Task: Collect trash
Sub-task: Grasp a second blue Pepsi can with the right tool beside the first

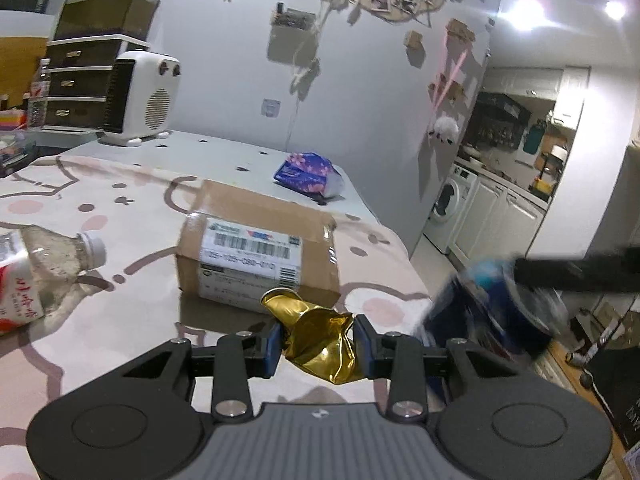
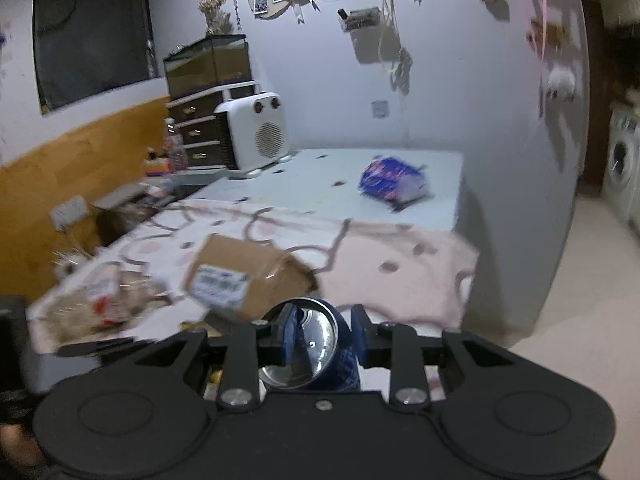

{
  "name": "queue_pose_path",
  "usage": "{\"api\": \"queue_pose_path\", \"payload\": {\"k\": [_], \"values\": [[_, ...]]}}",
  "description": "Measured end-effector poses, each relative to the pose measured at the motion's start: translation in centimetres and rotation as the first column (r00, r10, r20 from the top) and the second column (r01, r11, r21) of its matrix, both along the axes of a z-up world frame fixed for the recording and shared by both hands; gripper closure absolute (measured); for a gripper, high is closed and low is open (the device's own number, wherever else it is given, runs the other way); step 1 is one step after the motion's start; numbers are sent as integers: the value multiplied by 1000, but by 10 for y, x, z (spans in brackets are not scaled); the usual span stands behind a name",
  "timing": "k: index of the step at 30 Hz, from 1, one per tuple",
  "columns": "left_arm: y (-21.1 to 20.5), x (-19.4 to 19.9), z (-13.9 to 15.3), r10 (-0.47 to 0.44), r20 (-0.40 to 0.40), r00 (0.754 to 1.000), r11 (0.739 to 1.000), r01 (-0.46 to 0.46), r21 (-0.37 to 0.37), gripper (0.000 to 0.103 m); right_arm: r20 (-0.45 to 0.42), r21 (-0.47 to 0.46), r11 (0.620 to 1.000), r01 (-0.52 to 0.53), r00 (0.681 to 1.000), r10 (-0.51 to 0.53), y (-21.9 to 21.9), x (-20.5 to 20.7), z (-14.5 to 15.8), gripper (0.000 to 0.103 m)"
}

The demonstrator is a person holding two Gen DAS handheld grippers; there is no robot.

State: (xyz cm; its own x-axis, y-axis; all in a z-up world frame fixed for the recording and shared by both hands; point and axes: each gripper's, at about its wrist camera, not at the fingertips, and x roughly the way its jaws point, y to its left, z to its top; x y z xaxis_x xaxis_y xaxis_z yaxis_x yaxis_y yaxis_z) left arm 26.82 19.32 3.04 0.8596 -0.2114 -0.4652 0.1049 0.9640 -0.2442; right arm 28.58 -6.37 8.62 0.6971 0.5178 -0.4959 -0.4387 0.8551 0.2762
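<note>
While left tongs (image 1: pixel 316 338) squeeze a gold wrapper (image 1: pixel 320 340) and right tongs (image 2: pixel 324 338) clamp a blue can (image 2: pixel 316 348), still to grab ahead: box (image 1: pixel 260 256), plastic bottle (image 1: pixel 44 268), purple bag (image 1: pixel 308 174).

White fan heater (image 1: pixel 140 98) beside dark drawer unit (image 1: pixel 76 84), glass tank (image 1: pixel 106 6) on top, washing machine (image 1: pixel 450 204)

the crushed plastic bottle (image 1: pixel 38 276) at the bench's left edge is cut off by the left wrist picture's left side, and in the right wrist view it is a smear of white and red; the box label (image 2: pixel 218 285) there is too blurred to read; the blue can (image 1: pixel 496 308) is motion-blurred, its print unreadable, its lower part behind the jaws
</note>
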Motion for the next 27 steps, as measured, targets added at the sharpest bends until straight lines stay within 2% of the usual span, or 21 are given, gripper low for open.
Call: {"api": "queue_pose_path", "payload": {"k": [3, 6, 9, 15, 18, 21, 23, 24, 27], "values": [[5, -1, 2, 25, -1, 1000, 1000, -25, 3, 65, -95, 130, 988, -81, 991, 94, -9, -9, -4, 74], [6, 0, 0, 31, -13, 999, 1000, -31, 6, 65, -152, 120, 990, -73, 984, 91, -5, -7, -20, 73], [4, 2, -4, 27, -31, 999, 999, -26, 23, 65, -157, 156, 987, -33, 986, 58, -12, 4, -29, 73], [-2, 3, -8, 7, -42, 999, 999, -5, 50, 65, -124, -19, 997, 77, 989, -79, -15, 27, -43, 71], [-4, 3, -9, 3, -46, 999, 998, 0, 56, 65, -109, -109, 991, 78, 990, -90, -10, 35, -58, 71], [-3, 3, -10, 9, -51, 999, 998, -6, 57, 65, -104, -146, 988, 42, 993, -58, -3, 34, -68, 69], [-3, 3, -10, 12, -54, 998, 998, -8, 58, 65, -72, -165, 985, 52, 995, -65, -2, 29, -68, 61], [-3, 3, -10, 12, -54, 998, 998, -9, 58, 65, -51, -161, 985, 65, 996, -74, -3, 26, -67, 51], [-4, 2, -9, 8, -50, 999, 998, -5, 62, 65, -14, -87, 993, 77, 997, -79, -17, 19, -55, 35]]}}
